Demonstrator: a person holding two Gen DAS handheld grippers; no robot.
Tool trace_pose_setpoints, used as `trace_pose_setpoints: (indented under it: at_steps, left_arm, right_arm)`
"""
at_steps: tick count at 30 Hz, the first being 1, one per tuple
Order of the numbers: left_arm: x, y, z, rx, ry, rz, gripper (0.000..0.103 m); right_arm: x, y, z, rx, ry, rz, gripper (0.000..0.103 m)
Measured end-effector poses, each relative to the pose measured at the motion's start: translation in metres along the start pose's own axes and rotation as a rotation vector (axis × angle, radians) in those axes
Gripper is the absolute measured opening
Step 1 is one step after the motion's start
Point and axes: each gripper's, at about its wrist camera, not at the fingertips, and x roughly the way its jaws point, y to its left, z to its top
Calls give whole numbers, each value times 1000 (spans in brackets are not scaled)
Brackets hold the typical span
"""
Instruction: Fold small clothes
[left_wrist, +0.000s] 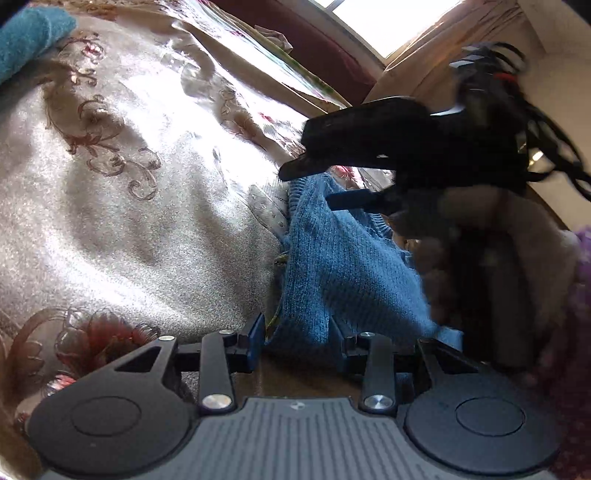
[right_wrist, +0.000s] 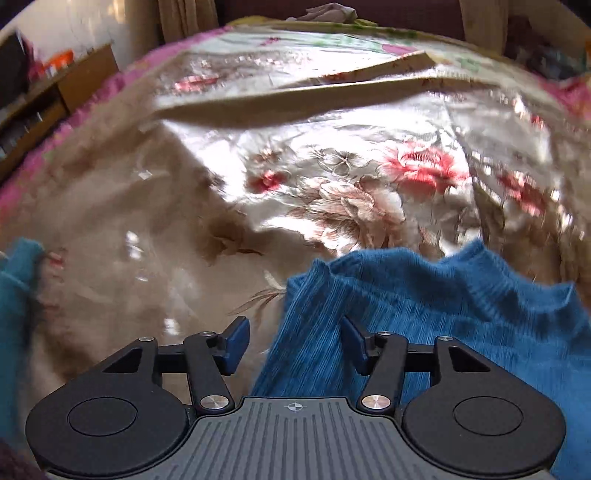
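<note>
A small blue ribbed knit garment (left_wrist: 332, 266) hangs between my two grippers above a shiny floral bedspread (left_wrist: 129, 184). My left gripper (left_wrist: 297, 332) has cloth bunched between its blue pads. My right gripper (left_wrist: 314, 181) shows in the left wrist view as a black tool at the garment's far edge, one finger above the cloth and one below it. In the right wrist view the garment (right_wrist: 424, 314) lies over the right pad (right_wrist: 352, 341) of my right gripper (right_wrist: 295, 341); its jaws stand apart.
A teal garment (left_wrist: 29, 40) lies at the bedspread's far left and shows at the left edge of the right wrist view (right_wrist: 14, 295). A window (left_wrist: 388, 18) and a curtain are behind the bed. A wooden shelf (right_wrist: 44, 99) stands left of the bed.
</note>
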Motion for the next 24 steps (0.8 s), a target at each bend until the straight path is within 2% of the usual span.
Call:
trace_pose_setpoints:
  at_steps: [2,5,10,12,14,15,18,21,24]
  left_arm:
    - [1,2,1,-11,-1,-8,41]
    - [1,2,1,-13,-6,-11,42]
    - [-7,-3,-5,1,-41,7,45]
    - [-12,-8,-7,31,-70,35,51]
    - [-15,-12,-9,59,-94,55,59]
    - [-16,-15,-11,73,-101,59,66]
    - [-13,-26,-18,131,-114,82,76]
    - [-5,-38,-24,202,-127,122,83]
    - [5,-45,-24,223,-119,140,83]
  right_arm:
    - [10,6,-3,-44,13,-52,57]
    - [15,5,-8,-75,9,-74,52]
    - [7,-8,-6,-69,11,-62,22]
    - [1,-17,-2,-36,9,-24,14]
    - [-9,-25,0,-4,-3,13,13]
    - [-14,-28,0,7,-12,29,12]
    - [-28,-38,-1,33,-35,78,12]
    - [-39,-48,-3,55,-56,118,12]
    - [-46,-61,-7,89,-68,155,12]
